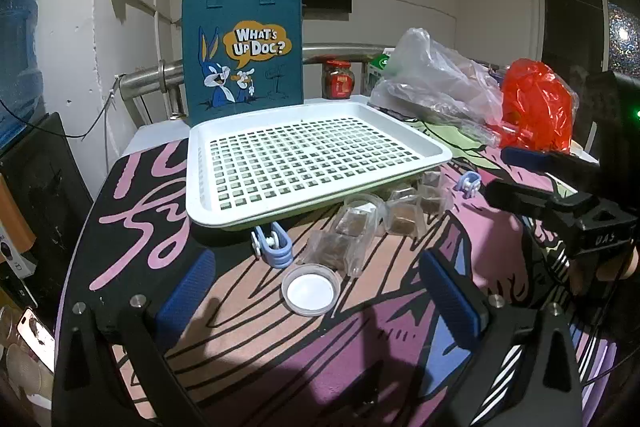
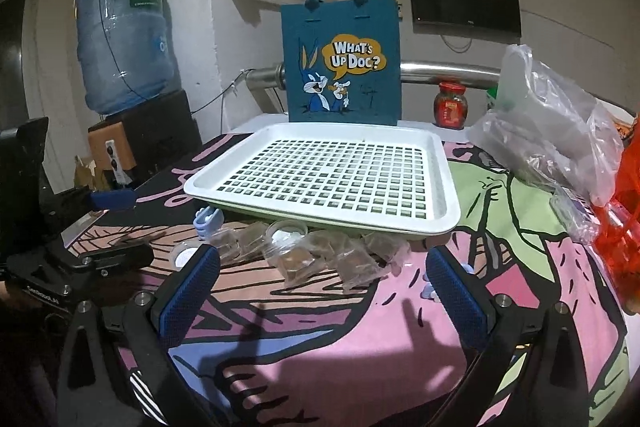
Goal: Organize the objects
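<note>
Both tools stand with their blue-padded fingers spread wide and nothing between them: the left gripper (image 1: 316, 291) hangs over the near edge of the cartoon-printed cloth (image 1: 360, 367), and the right gripper (image 2: 320, 287) does the same a little further right, each tilted down toward the table. Just beyond the left gripper's fingers lies a small round lid (image 1: 308, 289), white inside, flat on the cloth. Past it, a loose cluster of small clear packets (image 1: 360, 227) with brown contents lies on the cloth together with a small clear jar (image 2: 286, 231), reaching up to and partly under the near edge of the tray. A pale blue clip (image 1: 274, 247) rests to the left of the packets, touching the tray's near rim, and a second blue clip (image 1: 466, 183) sits to the right of them. Behind these, a white tray (image 1: 200, 155) with a grid of square holes sits empty in the middle of the table. Right of the tray lie a crumpled clear plastic bag (image 1: 432, 79) and a red plastic bag (image 1: 536, 107). At the far edge, a teal tote bag (image 1: 244, 47) printed with a cartoon rabbit stands upright behind the tray, with a red-lidded jar (image 1: 338, 79) to its right.
</note>
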The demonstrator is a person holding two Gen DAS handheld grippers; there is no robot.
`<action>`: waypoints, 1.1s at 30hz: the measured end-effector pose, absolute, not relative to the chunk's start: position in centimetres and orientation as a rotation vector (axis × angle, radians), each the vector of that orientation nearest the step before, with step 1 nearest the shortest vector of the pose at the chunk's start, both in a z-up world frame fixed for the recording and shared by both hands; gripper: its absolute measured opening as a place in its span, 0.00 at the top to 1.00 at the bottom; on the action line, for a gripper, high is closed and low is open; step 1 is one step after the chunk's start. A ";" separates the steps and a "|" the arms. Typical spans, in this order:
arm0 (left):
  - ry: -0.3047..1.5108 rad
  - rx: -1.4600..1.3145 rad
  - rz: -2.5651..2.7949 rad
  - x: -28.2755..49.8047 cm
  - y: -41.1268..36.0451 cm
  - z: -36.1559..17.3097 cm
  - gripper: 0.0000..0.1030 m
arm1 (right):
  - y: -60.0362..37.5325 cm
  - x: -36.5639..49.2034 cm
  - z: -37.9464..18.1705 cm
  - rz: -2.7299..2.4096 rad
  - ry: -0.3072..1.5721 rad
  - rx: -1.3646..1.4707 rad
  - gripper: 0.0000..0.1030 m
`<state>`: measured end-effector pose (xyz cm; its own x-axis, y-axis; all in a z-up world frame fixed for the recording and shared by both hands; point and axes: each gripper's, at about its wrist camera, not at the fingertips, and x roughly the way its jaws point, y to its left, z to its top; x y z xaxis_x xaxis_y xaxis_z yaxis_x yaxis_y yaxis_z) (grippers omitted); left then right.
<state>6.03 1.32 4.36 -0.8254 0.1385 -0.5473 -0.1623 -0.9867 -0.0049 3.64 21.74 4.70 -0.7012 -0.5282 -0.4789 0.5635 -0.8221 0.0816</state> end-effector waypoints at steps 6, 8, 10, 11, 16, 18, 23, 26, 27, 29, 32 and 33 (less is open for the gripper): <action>0.055 -0.868 2.852 5.9 1.2 4.4 0.00 | 22.2 3.4 4.7 -2.465 0.066 0.668 0.00; 0.054 -0.872 2.849 5.8 1.1 4.4 0.00 | 22.1 3.5 4.8 -2.468 0.066 0.667 0.00; 0.055 -0.880 2.847 5.7 1.1 4.4 0.00 | 22.1 3.5 4.8 -2.469 0.067 0.667 0.00; 0.057 -0.887 2.846 5.6 1.2 4.4 0.00 | 22.1 3.5 4.8 -2.473 0.068 0.667 0.00; 0.079 -0.946 2.832 4.9 1.4 4.0 0.00 | 22.3 3.2 4.8 -2.478 0.062 0.680 0.00; 0.080 -0.960 2.831 4.8 1.4 3.9 0.00 | 22.3 3.1 4.7 -2.478 0.059 0.690 0.00; 0.080 -0.990 2.829 4.5 1.3 3.6 0.00 | 22.6 2.6 4.5 -2.491 0.056 0.730 0.00; 0.084 -1.000 2.828 4.4 1.4 3.6 0.00 | 22.7 2.3 4.3 -2.498 0.061 0.756 0.00; 0.084 -1.002 2.828 4.4 1.4 3.5 0.00 | 22.7 2.2 4.2 -2.499 0.067 0.766 0.00; 0.082 -1.006 2.826 4.3 1.3 3.5 0.00 | 22.7 2.0 4.1 -2.500 0.082 0.784 0.00; 0.079 -1.014 2.823 4.2 1.3 3.5 0.00 | 23.0 1.6 3.8 -2.504 0.098 0.810 0.00; 0.078 -1.016 2.821 4.2 1.3 3.5 0.00 | 23.1 1.5 3.8 -2.509 0.101 0.817 0.00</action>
